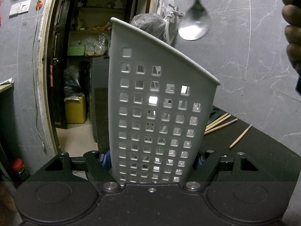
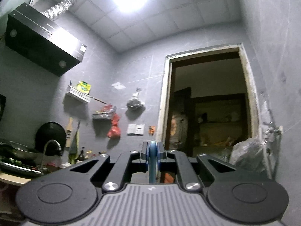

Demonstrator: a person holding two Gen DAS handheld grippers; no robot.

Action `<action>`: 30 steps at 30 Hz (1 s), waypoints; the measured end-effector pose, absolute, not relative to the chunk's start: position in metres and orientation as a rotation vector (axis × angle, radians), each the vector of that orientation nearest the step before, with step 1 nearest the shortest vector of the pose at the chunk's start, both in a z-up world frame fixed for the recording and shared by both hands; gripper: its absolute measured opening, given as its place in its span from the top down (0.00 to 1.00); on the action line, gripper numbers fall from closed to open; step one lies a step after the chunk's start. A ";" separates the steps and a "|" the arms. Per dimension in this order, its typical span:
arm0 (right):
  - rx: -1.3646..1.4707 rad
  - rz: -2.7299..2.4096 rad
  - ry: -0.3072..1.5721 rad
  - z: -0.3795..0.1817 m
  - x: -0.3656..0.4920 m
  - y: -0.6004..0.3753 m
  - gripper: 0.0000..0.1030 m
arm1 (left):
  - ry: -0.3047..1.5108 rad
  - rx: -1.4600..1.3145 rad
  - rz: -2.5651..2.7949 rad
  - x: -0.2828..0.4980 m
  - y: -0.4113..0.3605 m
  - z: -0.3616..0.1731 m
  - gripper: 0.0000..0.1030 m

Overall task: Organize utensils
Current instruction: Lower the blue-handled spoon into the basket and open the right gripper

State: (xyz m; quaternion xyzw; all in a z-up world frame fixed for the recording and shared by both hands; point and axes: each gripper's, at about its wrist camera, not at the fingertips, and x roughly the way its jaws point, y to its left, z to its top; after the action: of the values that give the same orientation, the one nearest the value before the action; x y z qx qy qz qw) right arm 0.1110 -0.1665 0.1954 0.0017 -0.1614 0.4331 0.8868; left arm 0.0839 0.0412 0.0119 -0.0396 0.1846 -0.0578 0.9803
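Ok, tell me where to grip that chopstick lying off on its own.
Grip the lone chopstick mid-shaft from above, gripper fingers straddling its width. It lies flat on the dark counter, apart from the other chopsticks, leaving room on both sides.

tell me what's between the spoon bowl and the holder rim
Nothing: in the left wrist view the spoon hangs above the holder rim, with only wall behind the gap.

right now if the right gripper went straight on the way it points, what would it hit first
Nothing close: the right gripper, shut on the blue spoon handle, points at the open doorway. The way looks free, though depth is unclear.
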 end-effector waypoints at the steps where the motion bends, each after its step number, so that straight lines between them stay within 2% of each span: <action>1: 0.006 0.906 -0.333 0.194 0.112 -0.164 0.91 | 0.372 -0.080 -0.117 0.084 0.041 0.012 0.24; 30: -0.024 0.908 -0.042 0.134 0.145 -0.151 0.90 | 0.373 -0.080 -0.115 0.086 0.043 0.011 0.24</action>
State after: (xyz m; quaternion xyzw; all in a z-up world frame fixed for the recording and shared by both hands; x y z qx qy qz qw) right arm 0.1446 -0.1506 0.1343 -0.0116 -0.0204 0.4385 0.8984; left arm 0.0865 0.0425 0.0108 -0.0397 0.1853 -0.0573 0.9802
